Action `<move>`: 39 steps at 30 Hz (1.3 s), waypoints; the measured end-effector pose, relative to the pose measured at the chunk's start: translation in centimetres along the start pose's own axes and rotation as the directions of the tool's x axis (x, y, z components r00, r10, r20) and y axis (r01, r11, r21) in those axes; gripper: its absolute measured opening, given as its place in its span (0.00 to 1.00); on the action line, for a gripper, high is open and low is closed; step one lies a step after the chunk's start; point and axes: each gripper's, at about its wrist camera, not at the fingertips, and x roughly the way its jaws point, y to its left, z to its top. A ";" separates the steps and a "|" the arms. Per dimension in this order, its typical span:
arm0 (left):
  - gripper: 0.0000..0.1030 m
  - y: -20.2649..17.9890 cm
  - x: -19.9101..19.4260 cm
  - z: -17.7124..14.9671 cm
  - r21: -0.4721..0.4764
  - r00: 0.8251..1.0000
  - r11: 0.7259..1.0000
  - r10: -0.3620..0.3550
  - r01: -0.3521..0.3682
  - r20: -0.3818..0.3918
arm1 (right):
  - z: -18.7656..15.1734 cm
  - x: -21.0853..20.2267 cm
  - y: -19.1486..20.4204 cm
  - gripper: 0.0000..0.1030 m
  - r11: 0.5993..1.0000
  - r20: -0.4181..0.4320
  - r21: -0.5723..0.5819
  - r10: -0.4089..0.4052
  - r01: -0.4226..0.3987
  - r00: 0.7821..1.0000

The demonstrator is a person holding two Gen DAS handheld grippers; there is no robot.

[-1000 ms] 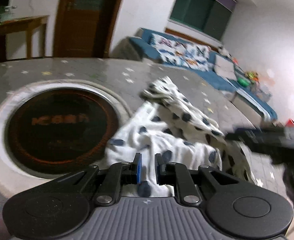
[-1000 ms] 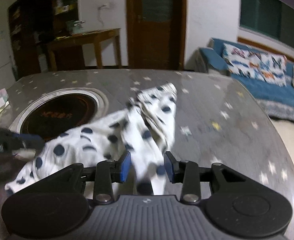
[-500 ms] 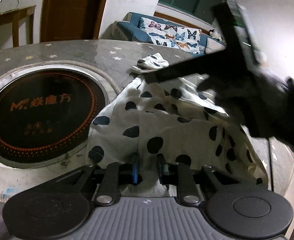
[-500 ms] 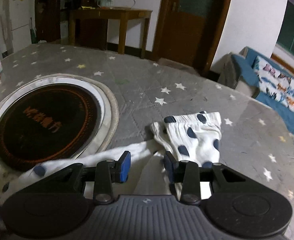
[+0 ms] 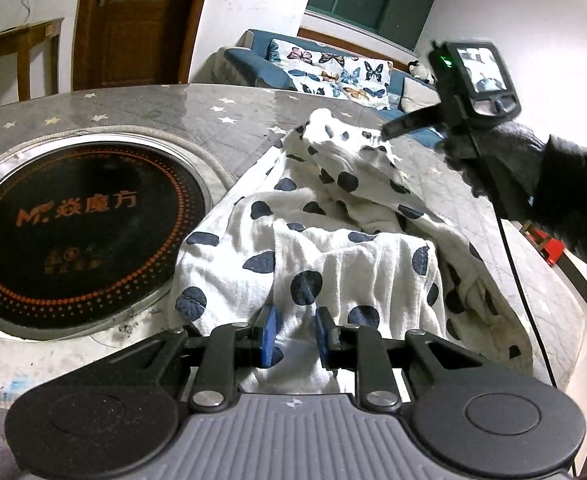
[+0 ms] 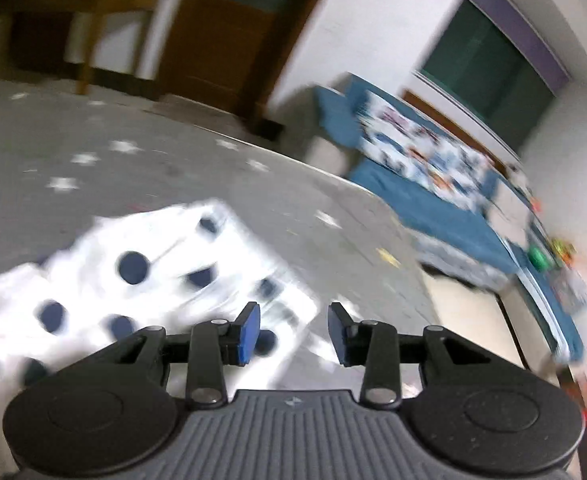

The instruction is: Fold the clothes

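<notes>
— Where is the cloth?

— Spread in loose folds on the grey starred worktop, just right of the round black cooker sunk into it. Its left edge reaches the cooker's pale rim. It is white with dark blue dots and runs from the near edge of the worktop toward the far edge, where one end is bunched up.

— And the left tongs?

— Low at the near edge. The blue pads stand a narrow gap apart, with a fold of the cloth between them. I cannot tell from this view whether they pinch it or only straddle it.

— The right tongs?

— In the left view their black tip is at the bunched far end of the cloth, held by a hand in a dark glove. A small screen glows on top of the tool. The right view is badly blurred; there the tongs gape wide with nothing between the pads, and the cloth lies below and to the left of them, perhaps just under the left pad.

— Anything behind?

— A blue sofa with a butterfly cover beyond the far edge, and a brown door.
</notes>
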 end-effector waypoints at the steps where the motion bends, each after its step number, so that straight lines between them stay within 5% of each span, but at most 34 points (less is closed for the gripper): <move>1: 0.24 0.0 0.0 0.0 0.001 1.000 1.000 0.001 -0.001 0.000 | 0.1 -0.2 0.0 0.37 0.999 0.001 0.019 0.032 -0.032 0.999; 6: 0.26 -0.2 0.2 0.0 0.004 1.000 1.000 0.005 -0.005 0.002 | 0.8 -1.3 0.4 0.41 0.970 0.022 0.108 0.218 -0.220 0.976; 12: 0.29 -0.4 0.3 0.0 0.013 1.000 1.000 0.011 -0.011 0.004 | 2.0 -1.9 2.8 0.41 0.889 0.032 0.159 0.431 -0.430 0.902; 16: 0.29 -0.4 0.4 0.0 0.015 1.000 1.000 0.010 -0.011 0.006 | 1.6 -2.1 5.4 0.39 0.865 -0.013 0.120 0.492 -0.487 0.871; 25: 0.29 -0.3 0.4 -0.1 0.017 1.000 1.000 0.013 -0.013 0.013 | -0.9 -3.4 3.4 0.06 0.908 -0.029 0.112 0.410 -0.405 0.912; 31: 0.30 -0.6 0.6 0.0 0.023 1.000 1.000 0.021 -0.021 0.010 | -2.6 -4.9 -1.7 0.04 0.938 0.024 0.167 0.303 -0.303 0.953; 39: 0.45 -1.3 0.7 0.1 0.041 1.000 0.999 0.018 -0.018 0.004 | -9.8 -7.2 -9.2 0.03 0.946 -0.005 0.305 0.119 -0.112 0.993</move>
